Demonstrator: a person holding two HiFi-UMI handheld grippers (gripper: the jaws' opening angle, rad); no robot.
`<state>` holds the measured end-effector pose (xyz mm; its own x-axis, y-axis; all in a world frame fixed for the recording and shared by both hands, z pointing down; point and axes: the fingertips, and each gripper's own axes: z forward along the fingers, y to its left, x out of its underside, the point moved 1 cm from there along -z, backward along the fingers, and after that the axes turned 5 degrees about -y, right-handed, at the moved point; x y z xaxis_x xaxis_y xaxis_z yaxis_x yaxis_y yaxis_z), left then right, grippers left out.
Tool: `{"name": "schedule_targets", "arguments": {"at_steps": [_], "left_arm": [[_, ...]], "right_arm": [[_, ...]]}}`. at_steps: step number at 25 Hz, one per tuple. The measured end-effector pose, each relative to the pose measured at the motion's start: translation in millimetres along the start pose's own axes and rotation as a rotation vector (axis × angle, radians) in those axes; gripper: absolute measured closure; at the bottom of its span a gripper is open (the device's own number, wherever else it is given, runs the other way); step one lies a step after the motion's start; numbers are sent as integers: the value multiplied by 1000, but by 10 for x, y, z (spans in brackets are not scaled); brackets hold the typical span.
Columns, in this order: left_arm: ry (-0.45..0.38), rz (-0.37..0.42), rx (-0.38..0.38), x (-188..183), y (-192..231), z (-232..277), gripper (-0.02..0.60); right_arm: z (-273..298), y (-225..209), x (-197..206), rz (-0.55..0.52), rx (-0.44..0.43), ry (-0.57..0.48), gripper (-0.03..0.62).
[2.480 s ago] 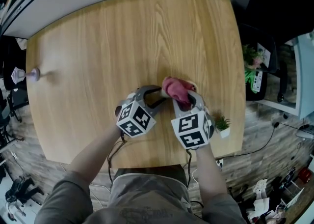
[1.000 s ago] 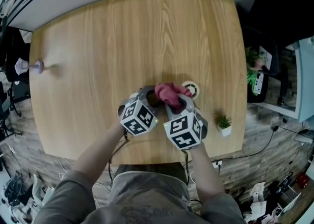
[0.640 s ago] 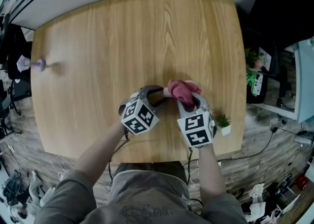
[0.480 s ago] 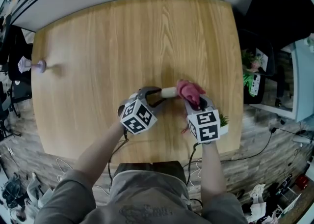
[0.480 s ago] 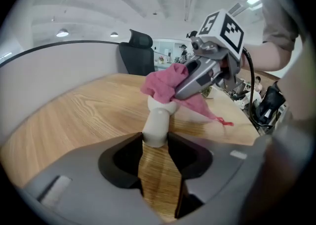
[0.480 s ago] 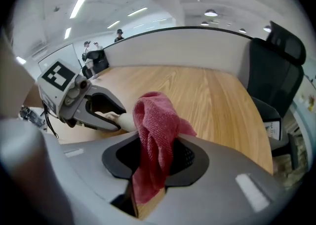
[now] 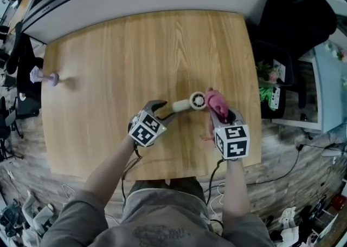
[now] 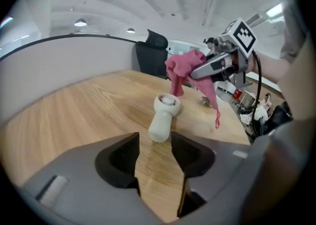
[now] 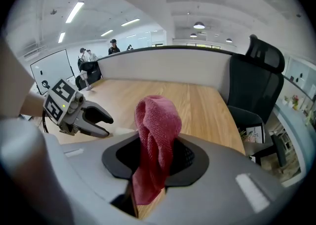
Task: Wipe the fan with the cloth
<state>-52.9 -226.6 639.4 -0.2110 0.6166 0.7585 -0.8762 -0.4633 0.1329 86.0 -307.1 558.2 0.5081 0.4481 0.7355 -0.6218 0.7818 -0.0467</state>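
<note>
the fan (image 7: 190, 103) lies on its side on the bench (image 7: 135, 51), near the front edge and right of centre. its round head points toward the right gripper (image 7: 221, 114); its handle points toward the left gripper (image 7: 162, 111).

left gripper: the jaws stand apart and have just been opening. in the left gripper view only bare bench shows between them, and the fan (image 8: 163, 115) lies just ahead of the tips, clear of both pads.

right gripper: the jaws are clamped on the cloth (image 9: 155, 140). the pink cloth bunches up above the jaws, and a tail hangs below them. in the head view the cloth (image 7: 216, 102) sits just beside the fan head; whether it touches the head cannot be told. in the left gripper view the cloth (image 8: 190, 71) is held off the bench, behind the fan.

the two grippers face each other across the fan. a small purple object (image 7: 51, 79) stands near the left edge of the bench, well apart from the fan.
</note>
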Motion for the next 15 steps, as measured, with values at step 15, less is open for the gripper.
{"name": "schedule_targets", "arguments": {"at_steps": [15], "left_arm": [[-296,62,-225,-1151,132,-1520,468]], "right_arm": [[-1404,516,-1544,-30,-53,-429,471]]}}
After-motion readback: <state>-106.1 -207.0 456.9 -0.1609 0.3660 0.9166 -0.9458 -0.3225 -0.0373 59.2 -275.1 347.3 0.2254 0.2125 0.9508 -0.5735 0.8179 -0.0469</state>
